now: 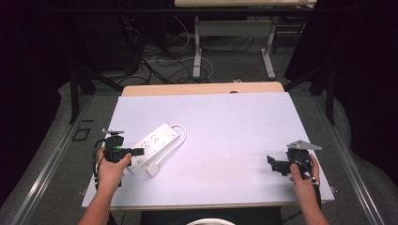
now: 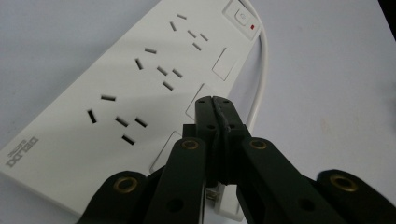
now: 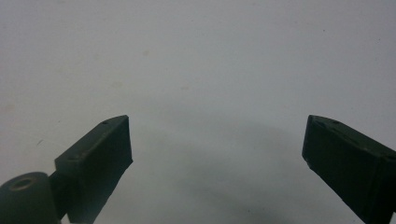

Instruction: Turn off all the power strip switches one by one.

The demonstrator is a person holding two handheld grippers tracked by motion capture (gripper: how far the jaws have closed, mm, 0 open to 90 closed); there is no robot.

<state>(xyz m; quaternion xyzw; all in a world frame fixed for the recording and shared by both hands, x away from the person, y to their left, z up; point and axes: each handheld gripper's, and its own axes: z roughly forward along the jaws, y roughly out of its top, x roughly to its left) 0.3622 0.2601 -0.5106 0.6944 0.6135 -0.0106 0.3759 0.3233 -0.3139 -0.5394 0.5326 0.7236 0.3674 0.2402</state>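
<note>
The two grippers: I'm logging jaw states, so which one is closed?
The left gripper, over the white power strip: its jaws are pressed together. The right gripper has jaws spread wide above the bare table.

Strip [image 2: 116,93]: near end hidden behind left gripper [image 2: 215,103], left corner cut by frame edge | cord [image 2: 261,70]: runs out at top edge | plug [image 1: 153,169]: too small, possibly white | right gripper [image 3: 215,140]: jaws cropped below.
</note>
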